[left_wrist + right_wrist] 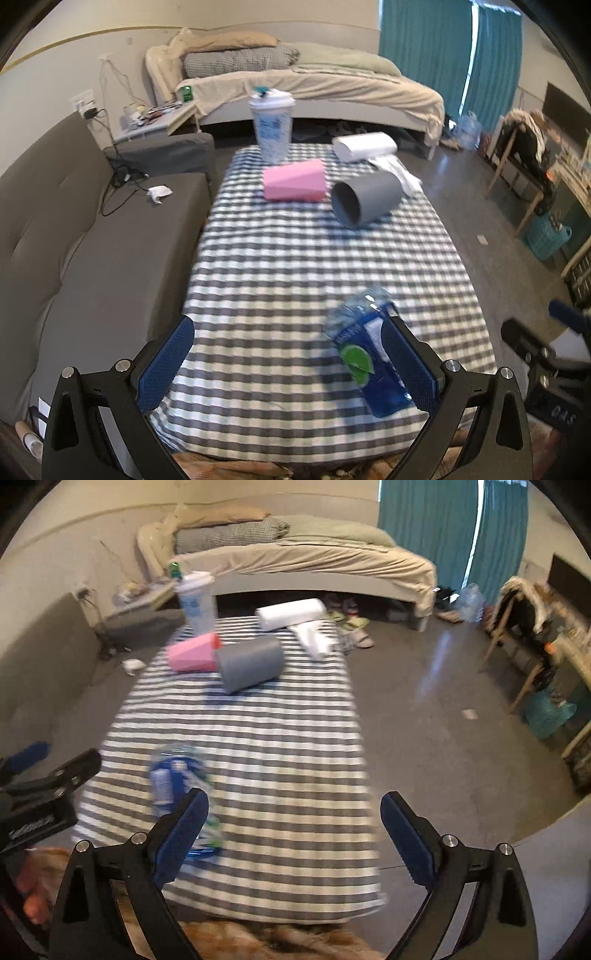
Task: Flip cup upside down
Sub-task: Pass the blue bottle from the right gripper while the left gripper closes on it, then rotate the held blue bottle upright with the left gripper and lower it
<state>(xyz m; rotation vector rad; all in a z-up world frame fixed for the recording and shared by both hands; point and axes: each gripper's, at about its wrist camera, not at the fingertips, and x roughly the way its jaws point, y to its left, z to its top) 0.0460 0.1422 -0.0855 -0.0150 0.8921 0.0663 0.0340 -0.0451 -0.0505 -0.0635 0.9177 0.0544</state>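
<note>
Both claws, left claw (288, 363) and right claw (293, 832), gape wide, empty. Far ahead lies the grey cup (365, 197) sideways: light, rigid, likely slick; grip its wall mid-body.

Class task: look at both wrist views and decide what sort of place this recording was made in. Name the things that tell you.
Most likely a studio flat or bed-sitting room: an unmade bed with pillows at the back, a grey sofa beside the checked-cloth table, and teal curtains.
</note>
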